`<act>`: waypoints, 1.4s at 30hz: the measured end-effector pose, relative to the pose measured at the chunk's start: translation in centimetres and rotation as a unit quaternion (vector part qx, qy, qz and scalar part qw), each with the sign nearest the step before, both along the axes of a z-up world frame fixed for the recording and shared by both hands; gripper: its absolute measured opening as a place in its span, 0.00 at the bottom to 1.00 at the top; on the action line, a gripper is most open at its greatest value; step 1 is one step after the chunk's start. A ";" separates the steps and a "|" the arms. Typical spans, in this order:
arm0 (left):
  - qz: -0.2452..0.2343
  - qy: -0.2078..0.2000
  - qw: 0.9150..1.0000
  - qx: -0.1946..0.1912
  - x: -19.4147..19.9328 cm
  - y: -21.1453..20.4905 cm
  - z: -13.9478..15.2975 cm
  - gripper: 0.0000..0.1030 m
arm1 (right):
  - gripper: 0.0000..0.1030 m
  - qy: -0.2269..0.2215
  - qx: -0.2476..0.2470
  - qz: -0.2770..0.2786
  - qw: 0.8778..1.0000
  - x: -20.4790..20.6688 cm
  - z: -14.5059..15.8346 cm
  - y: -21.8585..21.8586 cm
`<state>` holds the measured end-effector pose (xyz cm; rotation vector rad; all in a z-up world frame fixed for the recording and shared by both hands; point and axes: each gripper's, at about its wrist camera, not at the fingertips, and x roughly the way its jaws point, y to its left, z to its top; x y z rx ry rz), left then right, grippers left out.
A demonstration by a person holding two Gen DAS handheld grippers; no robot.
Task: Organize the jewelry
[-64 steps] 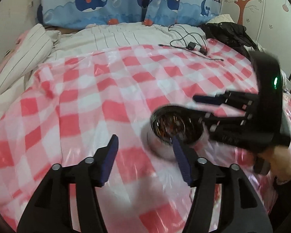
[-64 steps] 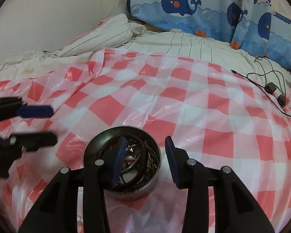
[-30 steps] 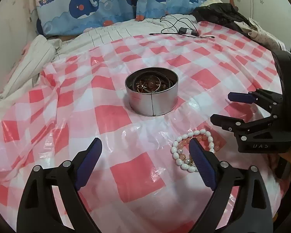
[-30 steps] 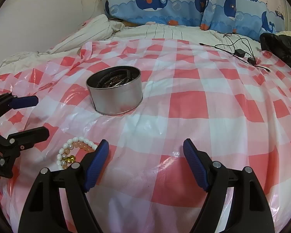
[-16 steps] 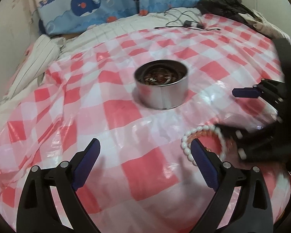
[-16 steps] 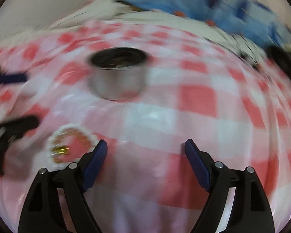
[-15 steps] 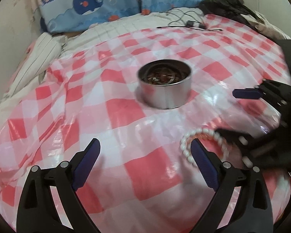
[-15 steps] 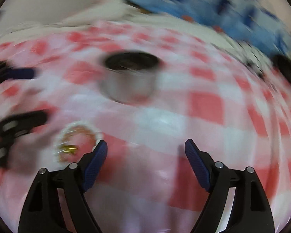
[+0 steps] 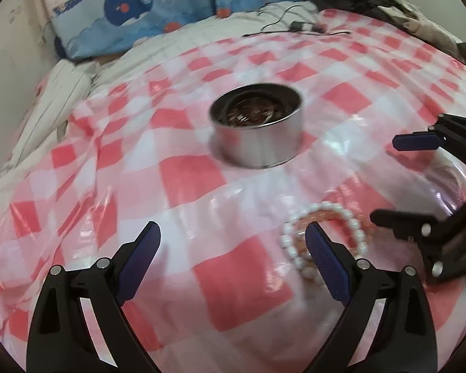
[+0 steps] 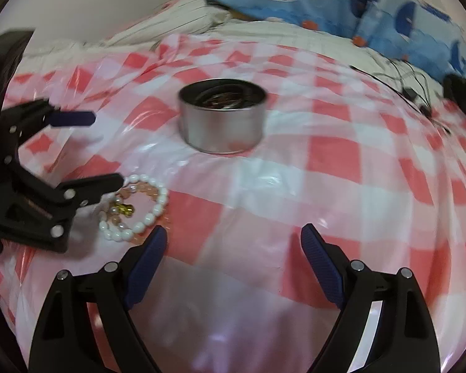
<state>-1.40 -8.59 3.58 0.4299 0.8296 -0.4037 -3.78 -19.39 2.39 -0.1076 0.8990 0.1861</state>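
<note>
**Bracelets out on the bed, tin behind, both claws spread**

Bracelets (image 10: 133,208) — a white bead loop and a paler pinkish loop with a small gold charm — lying loose on the checked plastic sheet (image 10: 326,155) spread over the bed, well in front of the round metal tin (image 10: 222,115). Tin standing upright farther back, open-topped, holding a dark tangle of more jewelry too blurred to sort out. Probably laid flat and apart from the tin so that each loop can be picked up alone rather than fished from the tangle.

Left claw (image 9: 233,261) spread wide, nothing between its blue pads. Seen from its own camera, bracelets (image 9: 323,233) just behind the right-side pad, partly hidden by it, so off to one side of the gap and not centred in it.

Right claw (image 10: 233,261) opening, wide already, nothing between its pads either; bracelets just beyond its left-side pad, outside the gap. In the left wrist view, right claw (image 9: 397,183) at the frame's right edge with its lower finger reaching toward the bead loop; in the right wrist view, left claw (image 10: 104,150) with its lower finger tip at the loop's near edge, contact unclear through the blur.

Neither claw aligned over the bracelets; a sideways shift likely needed before any closing.
</note>
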 end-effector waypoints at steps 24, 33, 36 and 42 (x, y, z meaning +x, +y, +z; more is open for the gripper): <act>0.009 0.030 0.999 0.023 0.9 0.8 -1.6 0.90 | 0.87 0.027 -0.091 -0.006 0.996 3.1 -0.5 0.3; 0.010 0.024 0.999 0.037 0.9 0.6 -1.5 0.91 | 0.87 0.004 -0.079 -0.013 0.997 1.1 1.2 -2.2; 0.008 0.027 0.999 0.042 0.8 0.4 -1.8 0.91 | 0.87 0.007 -0.056 0.027 0.998 2.0 1.0 0.3; 0.008 0.030 0.999 0.043 0.8 0.7 -1.9 0.91 | 0.87 0.024 -0.166 -0.007 0.986 3.3 -0.6 0.0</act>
